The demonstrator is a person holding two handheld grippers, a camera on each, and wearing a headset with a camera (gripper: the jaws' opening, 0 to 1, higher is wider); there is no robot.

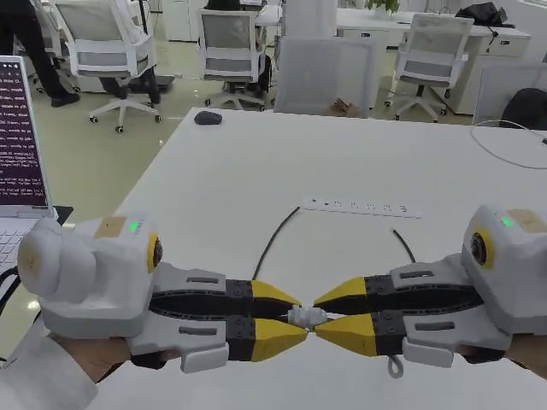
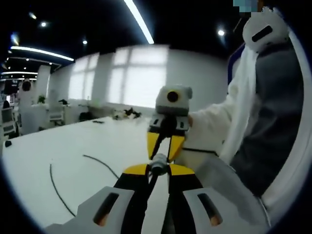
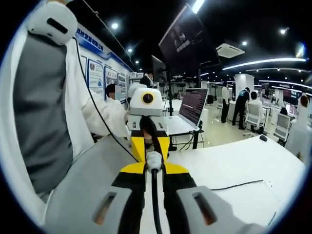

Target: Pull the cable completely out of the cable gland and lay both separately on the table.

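Cable gland (image 1: 308,317) is sitting bottom centre, with left gripper (image 1: 297,317) and right gripper (image 1: 320,318) both clamping it, jaws nearly closed; cable (image 1: 273,242) is trailing across the table (image 1: 256,154).

Bright even overhead office light, soft shadows, fisheye-warped edges, sharp focus.

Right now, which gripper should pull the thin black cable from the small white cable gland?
Right gripper, probably: the thin black cable runs back between its jaws, while the left gripper pinches the small white cable gland as anchor.
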